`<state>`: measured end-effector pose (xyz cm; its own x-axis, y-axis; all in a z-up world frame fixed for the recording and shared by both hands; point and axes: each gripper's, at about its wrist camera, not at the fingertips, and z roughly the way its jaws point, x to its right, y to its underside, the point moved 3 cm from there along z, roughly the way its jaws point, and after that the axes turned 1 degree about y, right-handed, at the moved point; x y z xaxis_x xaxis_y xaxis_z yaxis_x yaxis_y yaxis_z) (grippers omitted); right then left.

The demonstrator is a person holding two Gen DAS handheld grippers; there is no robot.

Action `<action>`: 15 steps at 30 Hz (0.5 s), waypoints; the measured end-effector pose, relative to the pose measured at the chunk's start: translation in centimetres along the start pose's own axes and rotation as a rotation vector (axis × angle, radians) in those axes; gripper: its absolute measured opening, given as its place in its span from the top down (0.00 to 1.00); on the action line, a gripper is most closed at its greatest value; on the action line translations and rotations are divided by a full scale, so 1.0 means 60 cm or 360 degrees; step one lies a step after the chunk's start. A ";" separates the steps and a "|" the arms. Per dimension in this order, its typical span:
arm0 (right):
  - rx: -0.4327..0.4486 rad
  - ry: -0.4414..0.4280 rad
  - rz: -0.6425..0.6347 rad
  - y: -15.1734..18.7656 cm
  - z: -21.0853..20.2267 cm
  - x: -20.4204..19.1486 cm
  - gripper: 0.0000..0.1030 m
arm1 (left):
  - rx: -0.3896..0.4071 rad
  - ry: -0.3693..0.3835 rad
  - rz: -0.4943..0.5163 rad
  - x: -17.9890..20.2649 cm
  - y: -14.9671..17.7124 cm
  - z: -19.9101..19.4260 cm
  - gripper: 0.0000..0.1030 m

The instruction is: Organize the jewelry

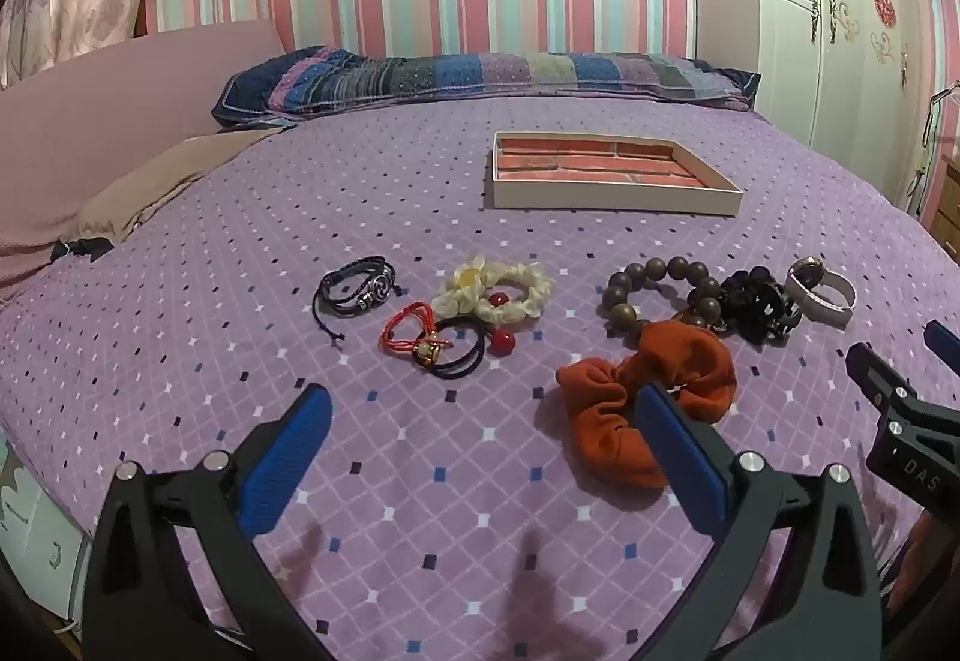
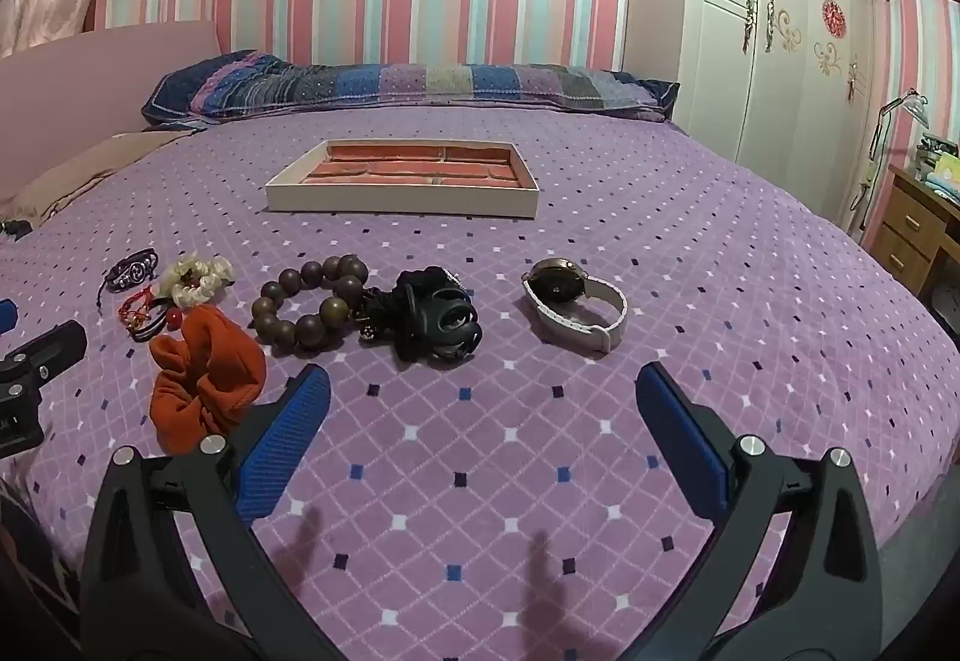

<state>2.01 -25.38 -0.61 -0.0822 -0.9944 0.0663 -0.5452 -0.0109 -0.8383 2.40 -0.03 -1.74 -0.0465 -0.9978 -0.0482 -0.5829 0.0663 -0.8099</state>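
Note:
Jewelry lies in a row across a purple bedspread. From left: a dark cord bracelet (image 1: 359, 289), a red string charm (image 1: 414, 334) on a black hair tie (image 1: 459, 352), a cream flower scrunchie (image 1: 498, 289), an orange scrunchie (image 1: 630, 391), a brown bead bracelet (image 1: 660, 295), a black hair claw (image 1: 759, 304) and a white-strap watch (image 2: 576, 307). Beyond them sits a shallow white tray (image 1: 612, 196) with a brick-pattern lining. My left gripper (image 1: 483, 403) hovers open in front of the orange scrunchie. My right gripper (image 2: 483, 385) is open too, short of the hair claw (image 2: 438, 322) and watch, holding nothing.
A patchwork pillow (image 1: 480, 76) lies along the headboard wall. A tan pillow (image 1: 156, 187) sits at the far left. A white wardrobe (image 2: 774, 31) and a wooden drawer unit (image 2: 912, 235) stand right of the bed. The bed's edge curves near on the right.

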 end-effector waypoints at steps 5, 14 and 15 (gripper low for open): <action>0.0004 -0.0007 0.0013 -0.001 0.000 0.001 0.04 | -0.0001 0.0003 -0.0001 0.001 0.000 0.000 0.03; -0.0007 -0.0006 0.0011 0.000 0.002 0.002 0.04 | 0.0004 -0.0002 -0.0001 -0.008 -0.004 -0.005 0.03; -0.0006 -0.0003 0.0013 -0.001 0.001 0.002 0.04 | 0.0002 -0.0002 -0.0002 -0.010 -0.005 -0.004 0.03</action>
<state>2.06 -25.48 -0.60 -0.0851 -0.9946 0.0586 -0.5475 -0.0024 -0.8368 2.39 0.53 -1.32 -0.0450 -0.9978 -0.0481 -0.5820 0.0653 -0.8105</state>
